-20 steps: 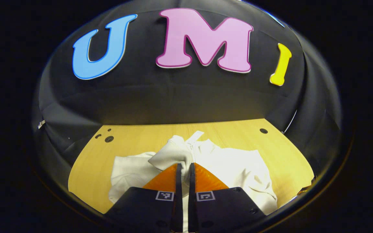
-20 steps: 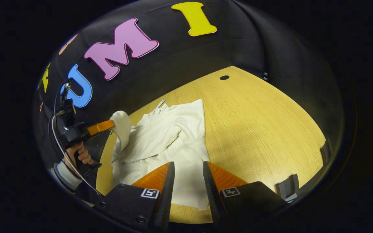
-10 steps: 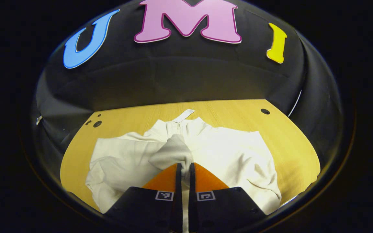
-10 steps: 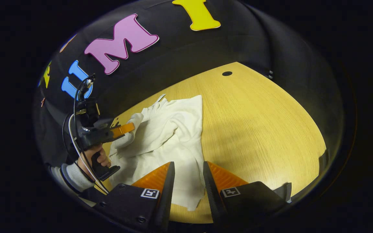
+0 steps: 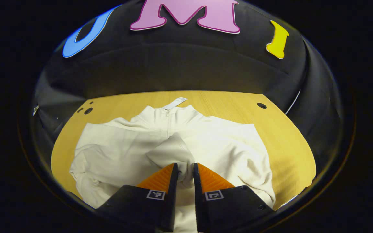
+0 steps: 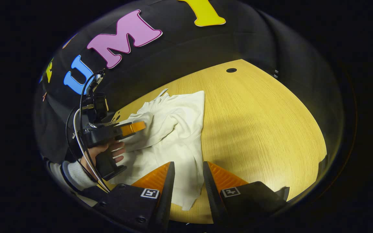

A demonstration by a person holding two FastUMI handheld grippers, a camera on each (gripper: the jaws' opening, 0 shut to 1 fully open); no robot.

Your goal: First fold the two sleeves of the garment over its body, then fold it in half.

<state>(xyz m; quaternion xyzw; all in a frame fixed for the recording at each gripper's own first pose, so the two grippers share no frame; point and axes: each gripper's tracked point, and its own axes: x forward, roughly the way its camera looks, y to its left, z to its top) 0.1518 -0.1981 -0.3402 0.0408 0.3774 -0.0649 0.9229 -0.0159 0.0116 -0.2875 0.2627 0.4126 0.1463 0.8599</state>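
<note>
— Where's the garment (image 5: 225, 145)?
— Flat on the tabletop (image 5: 283, 136), collar at the far side. My left gripper (image 5: 185, 170) is over its middle, fingers slightly parted around the sleeve (image 5: 173, 152) cuff.
— And the right?
— Right gripper (image 6: 188, 168) hovers over the hem, fingers spread, gripping nothing.

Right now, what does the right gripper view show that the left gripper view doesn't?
Right gripper view: a hand holding the left claw over the garment, and the right claw, open, at its near hem. Left gripper view: a close look at the folded sleeve lying between the left claw's fingers. Both: the garment on the table.
</note>
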